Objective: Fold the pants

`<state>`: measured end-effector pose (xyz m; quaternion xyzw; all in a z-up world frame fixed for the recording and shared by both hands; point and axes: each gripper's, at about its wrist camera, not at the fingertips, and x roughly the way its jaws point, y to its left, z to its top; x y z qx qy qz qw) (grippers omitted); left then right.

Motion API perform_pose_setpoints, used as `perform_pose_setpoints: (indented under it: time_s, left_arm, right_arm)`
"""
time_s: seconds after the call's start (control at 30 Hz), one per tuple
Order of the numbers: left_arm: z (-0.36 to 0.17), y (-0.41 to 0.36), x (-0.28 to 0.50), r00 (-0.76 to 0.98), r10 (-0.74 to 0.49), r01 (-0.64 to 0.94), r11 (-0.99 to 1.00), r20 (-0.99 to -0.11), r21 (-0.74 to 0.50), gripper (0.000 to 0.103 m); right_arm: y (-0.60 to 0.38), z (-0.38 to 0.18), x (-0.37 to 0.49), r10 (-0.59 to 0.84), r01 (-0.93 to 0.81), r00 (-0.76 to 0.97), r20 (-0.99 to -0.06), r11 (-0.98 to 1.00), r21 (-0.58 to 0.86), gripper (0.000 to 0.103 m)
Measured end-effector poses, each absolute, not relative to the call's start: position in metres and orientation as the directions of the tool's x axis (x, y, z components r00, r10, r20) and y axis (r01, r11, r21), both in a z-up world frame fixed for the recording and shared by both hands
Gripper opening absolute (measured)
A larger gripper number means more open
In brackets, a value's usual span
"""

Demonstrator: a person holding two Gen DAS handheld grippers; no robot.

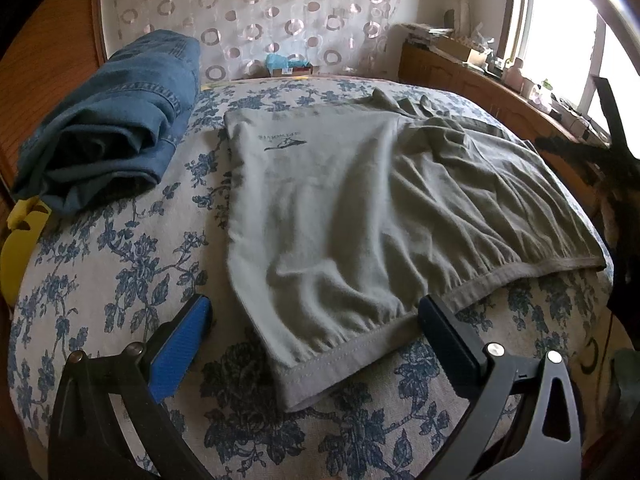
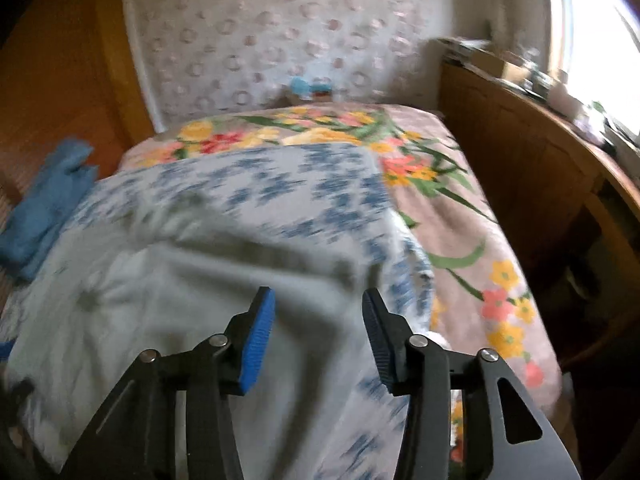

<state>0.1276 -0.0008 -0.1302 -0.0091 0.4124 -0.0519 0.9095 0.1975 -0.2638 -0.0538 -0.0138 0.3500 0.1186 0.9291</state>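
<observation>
Grey-green pants (image 1: 360, 208) lie flat on the blue-flowered bed cover (image 1: 120, 272), waistband toward me, a small dark logo near the far left corner. My left gripper (image 1: 314, 320) is open, its blue pads either side of the waistband's near corner, just above the cloth. In the right wrist view, blurred by motion, the pants (image 2: 180, 300) lie below and ahead of my right gripper (image 2: 318, 312), which is open and holds nothing.
Folded blue jeans (image 1: 116, 120) sit at the bed's left edge, also in the right wrist view (image 2: 44, 208). A floral blanket (image 2: 460, 220) covers the bed's right side. A wooden cabinet (image 2: 540, 184) with clutter runs along the right under the window. A headboard curtain (image 1: 260, 12) stands behind.
</observation>
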Motion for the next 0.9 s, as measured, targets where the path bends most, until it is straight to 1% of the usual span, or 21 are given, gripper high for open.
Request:
perform_pose_setpoints:
  time_s: [0.07,0.1,0.13,0.2,0.33,0.43,0.5,0.53,0.57,0.6,0.63,0.67,0.73,0.8,0.87,0.9]
  left_arm:
    - [-0.130,-0.001,0.128,0.654,-0.102,0.087,0.994,-0.750,-0.059,0.103]
    - [-0.130,-0.001,0.127,0.654,-0.104,0.087,0.994,-0.749,-0.063,0.103]
    - [-0.130,0.000,0.126,0.654,-0.112,0.088,0.994,-0.748,-0.071,0.103]
    - [-0.128,0.001,0.121,0.655,-0.132,0.090,0.991,-0.744,-0.096,0.103]
    - [-0.122,0.004,0.113,0.664,-0.164,0.097,0.986,-0.730,-0.134,0.098]
    - [-0.117,0.009,0.106,0.671,-0.173,0.092,0.984,-0.721,-0.151,0.097]
    - [-0.115,0.013,0.104,0.673,-0.180,0.085,0.982,-0.718,-0.168,0.093]
    - [-0.116,0.017,0.101,0.673,-0.184,0.079,0.981,-0.716,-0.179,0.089]
    - [-0.117,0.019,0.101,0.671,-0.186,0.074,0.980,-0.717,-0.185,0.080]
    - [-0.118,0.021,0.101,0.668,-0.186,0.070,0.980,-0.721,-0.187,0.076]
    - [-0.120,0.023,0.101,0.663,-0.178,0.059,0.981,-0.727,-0.186,0.068]
    - [-0.122,0.025,0.101,0.661,-0.172,0.050,0.981,-0.731,-0.186,0.064]
    - [-0.122,0.027,0.099,0.670,-0.166,0.040,0.981,-0.723,-0.188,0.058]
    - [-0.121,0.028,0.097,0.673,-0.169,0.038,0.980,-0.720,-0.194,0.057]
    - [-0.121,0.026,0.096,0.674,-0.156,0.035,0.983,-0.722,-0.179,0.053]
    - [-0.121,0.026,0.096,0.675,-0.150,0.034,0.984,-0.723,-0.173,0.053]
  right_arm:
    - [-0.257,-0.057,0.173,0.240,-0.288,0.715,-0.657,0.957,0.036,0.053]
    - [-0.254,-0.060,0.159,0.258,-0.312,0.711,-0.654,0.950,0.035,0.056]
    - [-0.252,-0.062,0.147,0.280,-0.333,0.708,-0.649,0.942,0.043,0.062]
    - [-0.247,-0.068,0.126,0.306,-0.371,0.700,-0.645,0.928,0.038,0.064]
    - [-0.239,-0.081,0.103,0.300,-0.406,0.701,-0.647,0.914,-0.016,0.066]
    - [-0.240,-0.089,0.098,0.299,-0.402,0.699,-0.649,0.916,-0.010,0.066]
    - [-0.243,-0.094,0.098,0.300,-0.393,0.693,-0.656,0.919,0.005,0.066]
    - [-0.243,-0.095,0.102,0.296,-0.389,0.694,-0.656,0.921,0.004,0.066]
    - [-0.244,-0.093,0.102,0.289,-0.385,0.701,-0.652,0.923,-0.005,0.066]
    - [-0.243,-0.092,0.102,0.280,-0.380,0.702,-0.655,0.925,-0.013,0.066]
    - [-0.244,-0.093,0.102,0.267,-0.376,0.707,-0.655,0.926,-0.029,0.066]
    - [-0.240,-0.094,0.101,0.253,-0.374,0.714,-0.653,0.926,-0.050,0.067]
    - [-0.240,-0.095,0.100,0.244,-0.368,0.722,-0.647,0.928,-0.060,0.067]
    - [-0.238,-0.096,0.101,0.254,-0.365,0.718,-0.648,0.930,-0.041,0.068]
    - [-0.229,-0.096,0.101,0.251,-0.370,0.719,-0.648,0.928,-0.052,0.069]
    - [-0.226,-0.097,0.102,0.249,-0.369,0.719,-0.649,0.928,-0.053,0.070]
